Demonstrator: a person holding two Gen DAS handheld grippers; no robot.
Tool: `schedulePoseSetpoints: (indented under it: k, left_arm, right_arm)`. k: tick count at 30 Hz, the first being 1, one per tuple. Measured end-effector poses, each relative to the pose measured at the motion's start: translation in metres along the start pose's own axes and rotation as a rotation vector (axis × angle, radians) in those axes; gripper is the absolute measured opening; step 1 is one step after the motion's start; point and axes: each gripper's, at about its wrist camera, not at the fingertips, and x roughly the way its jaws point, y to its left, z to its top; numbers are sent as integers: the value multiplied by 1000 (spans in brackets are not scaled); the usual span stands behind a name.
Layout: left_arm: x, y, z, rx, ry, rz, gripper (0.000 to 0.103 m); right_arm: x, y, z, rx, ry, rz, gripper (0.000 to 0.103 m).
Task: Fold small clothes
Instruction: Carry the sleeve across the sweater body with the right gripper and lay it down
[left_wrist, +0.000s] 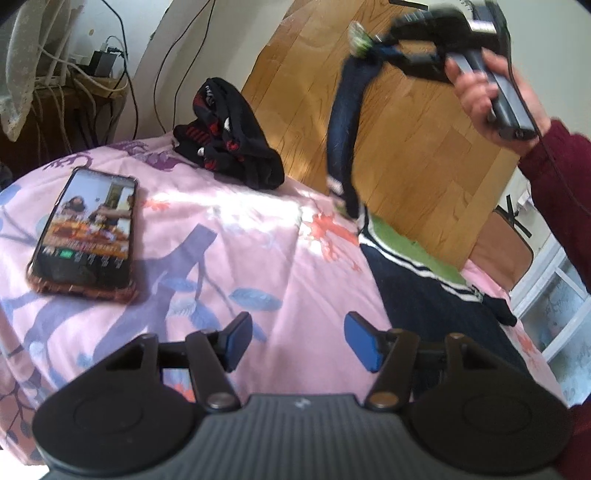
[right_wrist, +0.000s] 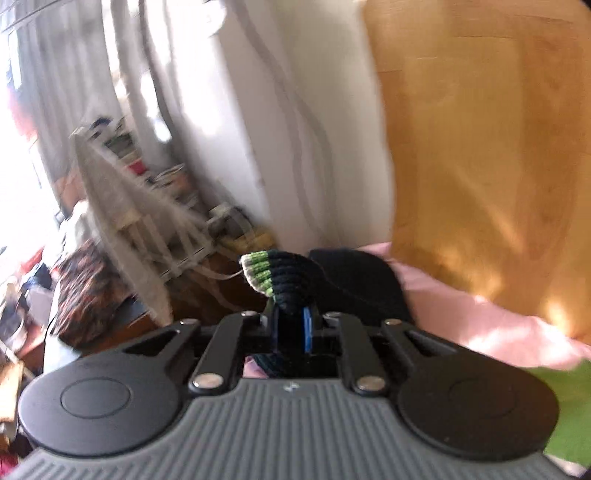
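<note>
Ribbed navy sock (right_wrist: 284, 280) pinched in right claw (right_wrist: 291, 328)

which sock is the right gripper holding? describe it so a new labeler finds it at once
Start at the pink floral bedspread; above its far right edge, the right gripper is raised in front of the wooden floor. The navy sock hangs from it, clamped near its green-and-white striped tip. Unlike the black-and-red sock pile lying on the bed, it dangles in the air.
</note>
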Motion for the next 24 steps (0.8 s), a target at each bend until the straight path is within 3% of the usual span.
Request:
schedulePoseSetpoints:
  k: [7,10,15,20,24]
  left_arm:
    - [32,-28,30,86,2,-35,59]
    - [53,-43,49,133,-10,-46,69]
    - [100,-68,91,191,-34,-43,73]
    - [195,-86,144,139,66,-60,73]
    - [290,-105,167,122,187,-72,73]
  right_arm:
    - [-59,-88,9,141,-105,-85,15]
    - [-91,-130,9,215,-150,-108,15]
    - [-152,-211,-20,338,-227,-152,15]
    - [-183,-298,-77,480,-231,-212,15]
    - [-177,-359,-121,622,-185,-177,15]
